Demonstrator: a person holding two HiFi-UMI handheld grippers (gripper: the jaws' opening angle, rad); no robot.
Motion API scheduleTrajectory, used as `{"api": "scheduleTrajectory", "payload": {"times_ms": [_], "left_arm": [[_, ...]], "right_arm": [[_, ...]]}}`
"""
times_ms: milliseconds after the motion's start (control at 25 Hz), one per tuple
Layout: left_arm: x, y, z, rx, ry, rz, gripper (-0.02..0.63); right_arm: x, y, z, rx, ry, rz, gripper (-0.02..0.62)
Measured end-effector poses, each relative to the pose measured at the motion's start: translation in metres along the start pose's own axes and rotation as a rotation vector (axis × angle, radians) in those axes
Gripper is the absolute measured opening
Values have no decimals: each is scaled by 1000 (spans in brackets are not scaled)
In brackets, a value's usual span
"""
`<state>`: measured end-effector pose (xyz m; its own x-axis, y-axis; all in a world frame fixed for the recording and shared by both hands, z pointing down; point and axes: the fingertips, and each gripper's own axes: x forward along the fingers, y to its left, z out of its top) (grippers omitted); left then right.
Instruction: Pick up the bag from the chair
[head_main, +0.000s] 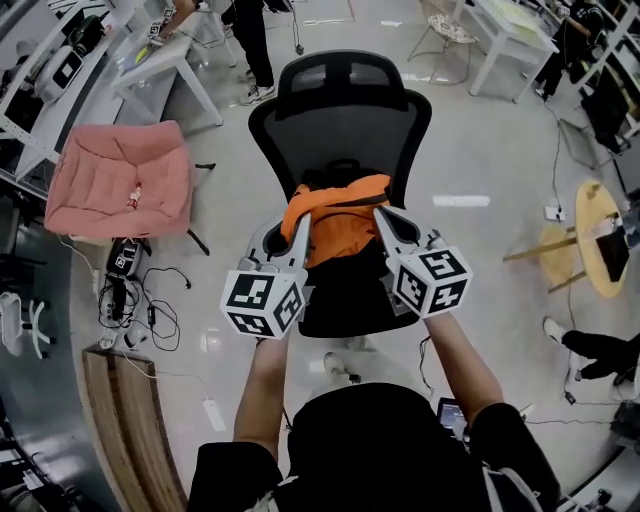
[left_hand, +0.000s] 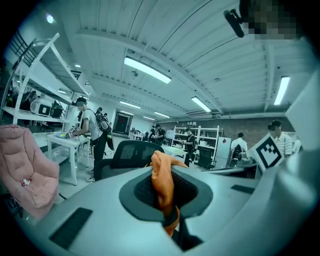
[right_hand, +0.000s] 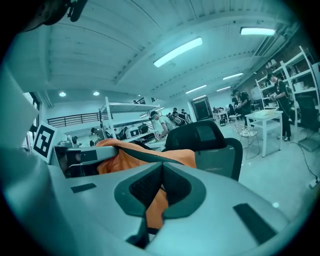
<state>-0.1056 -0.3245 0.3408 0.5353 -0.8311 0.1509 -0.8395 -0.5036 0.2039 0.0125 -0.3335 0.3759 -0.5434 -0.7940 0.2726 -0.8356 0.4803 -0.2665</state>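
An orange bag (head_main: 338, 222) with dark straps hangs in the air above the seat of a black mesh office chair (head_main: 340, 110). My left gripper (head_main: 300, 215) is shut on the bag's left edge; orange cloth (left_hand: 162, 182) bunches up between its pads. My right gripper (head_main: 380, 212) is shut on the bag's right side, with orange fabric (right_hand: 156, 200) pinched between its jaws. In the right gripper view the rest of the bag (right_hand: 145, 152) stretches left toward the other gripper, with the chair back (right_hand: 205, 140) behind it.
A pink cushioned seat (head_main: 122, 180) stands to the left, cables and a power strip (head_main: 135, 300) on the floor below it. White desks (head_main: 165, 65) and people stand behind the chair. A round wooden table (head_main: 595, 235) is at the right. A wooden bench (head_main: 125, 420) sits at lower left.
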Motion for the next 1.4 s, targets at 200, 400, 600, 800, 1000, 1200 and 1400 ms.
{"api": "scheduleTrajectory", "payload": {"times_ms": [200, 400, 600, 800, 1000, 1200, 1400], "left_arm": [[-37, -10, 28, 44, -51, 5, 23], [-68, -21, 50, 74, -95, 3, 23], [-100, -30, 68, 95, -132, -11, 23], [-133, -35, 79, 113, -171, -17, 23], [-168, -42, 84, 115, -199, -21, 23], [-196, -50, 89, 113, -222, -31, 23], [-211, -59, 95, 115, -244, -38, 23]], "right_arm": [[-21, 30, 23, -21, -50, 15, 0], [-42, 57, 40, -35, -98, 34, 0], [-62, 85, 51, -43, -140, 42, 0], [-79, 114, 55, -65, -180, 51, 0], [-103, 144, 54, -90, -199, 57, 0], [-125, 166, 53, -104, -223, 56, 0], [-141, 177, 53, -119, -231, 57, 0]]}}
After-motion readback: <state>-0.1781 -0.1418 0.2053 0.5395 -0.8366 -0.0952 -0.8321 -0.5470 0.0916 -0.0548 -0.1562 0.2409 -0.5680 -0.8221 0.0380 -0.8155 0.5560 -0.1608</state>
